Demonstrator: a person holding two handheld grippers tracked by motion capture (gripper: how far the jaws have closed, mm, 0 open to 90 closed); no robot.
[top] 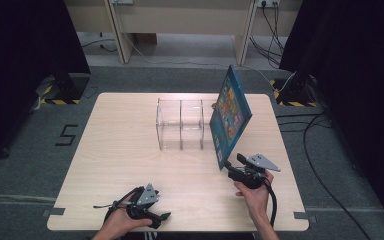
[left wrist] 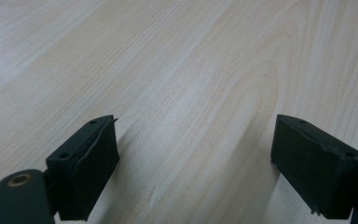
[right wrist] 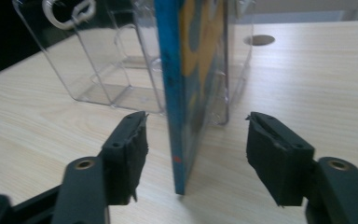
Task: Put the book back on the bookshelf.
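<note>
Book (right wrist: 182, 93) — upright between right gripper (right wrist: 196, 154) jaws | untouched — spread

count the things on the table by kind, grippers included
book: 1
clear organizer: 1
grippers: 2, left and right, both open
total: 4

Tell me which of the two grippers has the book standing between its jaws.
The right gripper: its open jaws flank the blue book. The left gripper has bare table between its jaws.
</note>
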